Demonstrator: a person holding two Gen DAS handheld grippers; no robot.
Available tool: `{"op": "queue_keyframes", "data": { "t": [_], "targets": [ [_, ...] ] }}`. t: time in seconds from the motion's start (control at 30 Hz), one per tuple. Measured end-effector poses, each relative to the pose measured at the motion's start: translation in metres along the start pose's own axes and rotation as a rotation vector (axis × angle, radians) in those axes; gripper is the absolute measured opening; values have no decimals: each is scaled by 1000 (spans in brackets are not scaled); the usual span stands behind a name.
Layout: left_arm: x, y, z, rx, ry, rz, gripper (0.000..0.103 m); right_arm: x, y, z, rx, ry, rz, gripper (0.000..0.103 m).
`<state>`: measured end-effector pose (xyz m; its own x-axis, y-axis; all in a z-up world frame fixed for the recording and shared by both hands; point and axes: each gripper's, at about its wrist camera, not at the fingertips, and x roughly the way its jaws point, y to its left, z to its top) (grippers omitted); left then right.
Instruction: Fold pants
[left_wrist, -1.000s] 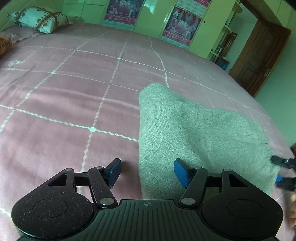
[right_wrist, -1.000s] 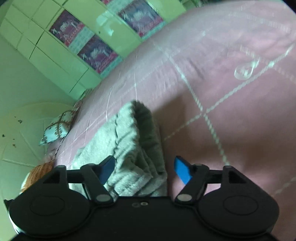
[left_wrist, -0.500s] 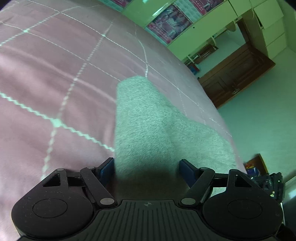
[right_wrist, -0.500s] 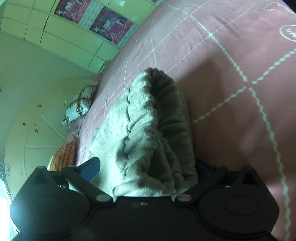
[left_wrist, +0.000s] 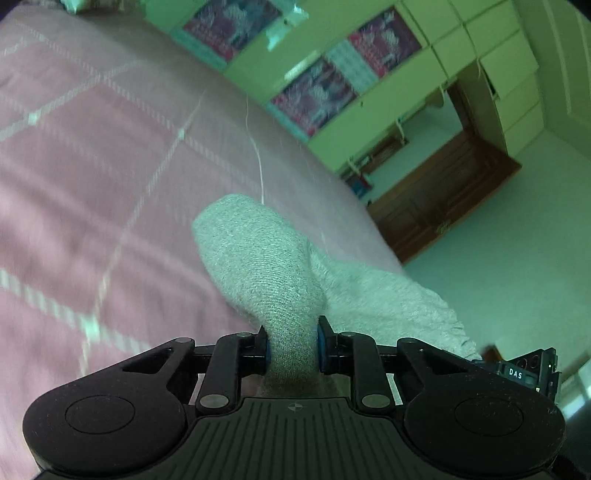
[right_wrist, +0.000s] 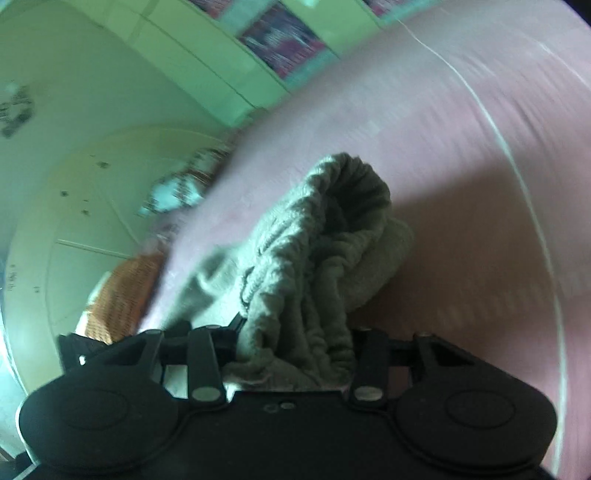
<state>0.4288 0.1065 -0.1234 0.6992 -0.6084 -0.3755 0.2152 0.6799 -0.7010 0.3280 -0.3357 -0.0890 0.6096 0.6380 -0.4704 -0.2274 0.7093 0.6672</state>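
Pinching grey pants (left_wrist: 273, 280) above pink bedspread (left_wrist: 92, 206).

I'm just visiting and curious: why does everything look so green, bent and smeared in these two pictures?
Left wrist view: green cast, fisheye bends the cupboards; the pink bedspread is slightly smeared, the grey pants fairly sharp. Right wrist view: heavy motion blur streaks the bedspread; the pants cast a dark shadow to their right.

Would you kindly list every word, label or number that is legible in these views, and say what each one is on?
"DAS": white letters on a small black device at the lower right edge of the left wrist view.
Posters on the green cabinets: print too blurred to read.
Right wrist view: nothing legible; the poster there is smeared by motion.
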Motion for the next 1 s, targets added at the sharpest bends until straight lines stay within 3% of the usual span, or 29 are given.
{"op": "queue_keyframes", "data": {
  "t": [0.13,0.17,0.2,0.23,0.27,0.3,0.43,0.5,0.53,0.57,0.67,0.73,0.8,0.9,1.0],
  "targets": [
    [9,11,38,9,-79,35,27,28,11,47,-44,-28,44,35],
    [17,15,43,19,-87,103,46,40,9,58,-32,-41,48,39],
    [27,15,45,70,-76,267,78,54,1,65,-1,-55,42,53],
    [36,13,44,129,-58,457,82,71,-9,69,13,-49,-14,65],
    [41,11,41,184,-29,520,82,85,-17,68,24,-29,-136,76],
    [38,10,37,213,-30,487,82,96,-23,65,53,-7,-282,69],
    [39,0,19,316,-25,483,82,82,-9,44,-2,-103,-210,80],
    [45,4,13,322,-14,544,93,87,-7,35,-53,-83,-270,79],
    [43,6,13,298,-23,559,94,94,-12,31,-62,-37,-325,79],
    [37,4,12,281,-28,566,94,95,-14,28,-84,-31,-326,79],
    [7,-20,1,325,-93,575,94,75,-3,29,-82,-34,-313,83],
    [-13,-36,-10,360,-131,573,94,52,9,30,-133,-106,-297,96],
    [-31,-50,-23,391,-145,600,94,25,21,19,-178,-150,-305,97],
    [-57,-62,-44,392,-133,623,99,0,25,3,-121,-98,-292,97],
    [-84,-72,-69,371,-116,635,99,-19,39,-20,-139,-75,-337,97]
  ]
}}
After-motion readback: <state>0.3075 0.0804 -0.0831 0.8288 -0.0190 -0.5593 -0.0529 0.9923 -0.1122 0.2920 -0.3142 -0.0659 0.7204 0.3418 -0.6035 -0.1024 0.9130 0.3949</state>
